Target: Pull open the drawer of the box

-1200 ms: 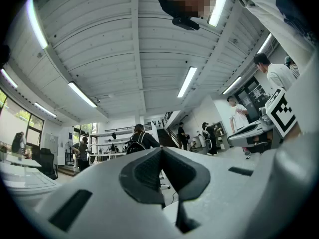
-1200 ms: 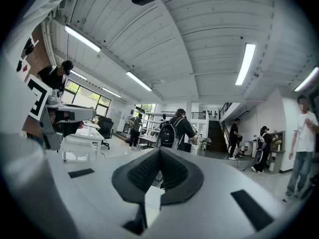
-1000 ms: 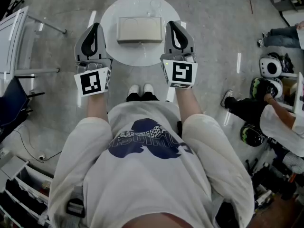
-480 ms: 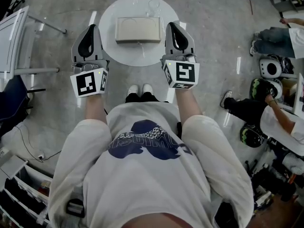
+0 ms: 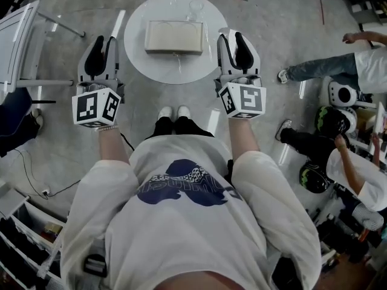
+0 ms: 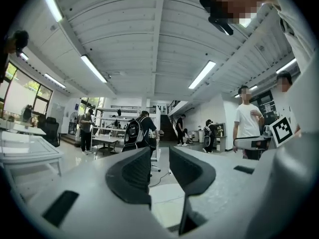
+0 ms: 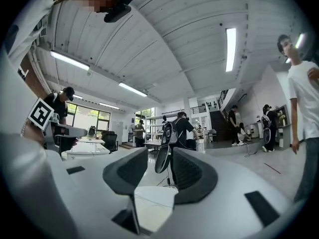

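Observation:
A beige box (image 5: 174,37) lies on the round white table (image 5: 145,65) ahead of me in the head view, and its drawer looks closed. My left gripper (image 5: 101,46) hangs off the table's left edge, apart from the box. The right gripper (image 5: 235,41) is at the table's right edge, also clear of the box. Both sets of jaws are opening with nothing between them. The left gripper view shows the left gripper (image 6: 159,169) pointing level into the room. The right gripper view shows the right gripper (image 7: 160,172) the same way, with a gap between its pads.
A clear glass item (image 5: 195,8) stands on the table behind the box. A white desk (image 5: 18,38) is at the far left. A person's leg (image 5: 317,67), helmets (image 5: 344,91) and a crouching person (image 5: 357,168) fill the right side. My feet (image 5: 172,112) are just below the table.
Both grippers have spread outward from the box's sides, the left one also back toward me. Their jaws were shut and now stand apart. A person has walked in at the right.

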A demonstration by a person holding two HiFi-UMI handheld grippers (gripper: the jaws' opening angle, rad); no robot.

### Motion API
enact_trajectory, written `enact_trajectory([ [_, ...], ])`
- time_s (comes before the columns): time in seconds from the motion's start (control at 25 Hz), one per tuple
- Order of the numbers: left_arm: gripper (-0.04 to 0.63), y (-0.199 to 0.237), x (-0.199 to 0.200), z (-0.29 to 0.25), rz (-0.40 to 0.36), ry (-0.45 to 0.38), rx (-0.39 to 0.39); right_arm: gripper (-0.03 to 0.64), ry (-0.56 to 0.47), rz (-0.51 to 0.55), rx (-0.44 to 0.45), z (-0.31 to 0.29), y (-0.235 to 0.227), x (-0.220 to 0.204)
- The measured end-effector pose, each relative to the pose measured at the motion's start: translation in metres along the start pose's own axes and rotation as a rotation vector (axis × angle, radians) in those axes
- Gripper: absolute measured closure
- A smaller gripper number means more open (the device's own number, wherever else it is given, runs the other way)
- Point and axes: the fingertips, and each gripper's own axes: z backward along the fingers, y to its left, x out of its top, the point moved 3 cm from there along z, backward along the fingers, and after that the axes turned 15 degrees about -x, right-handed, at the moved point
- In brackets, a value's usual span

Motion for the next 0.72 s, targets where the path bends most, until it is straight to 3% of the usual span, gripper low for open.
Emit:
enact_trajectory([
  [0.28,0.429,-0.001,-0.03,0.0,0.06,0.101,0.048,0.425,0.04,0.003,0.055,-0.006,-0.002,-0.015],
  [0.52,0.423,0.009,-0.064,-0.002,0.133,0.164,0.084,0.423,0.068,0.0,0.094,-0.015,0.008,-0.032],
  [0.72,0.423,0.022,-0.108,-0.015,0.204,0.278,0.056,0.423,0.128,0.008,0.104,-0.024,0.026,-0.051],
])
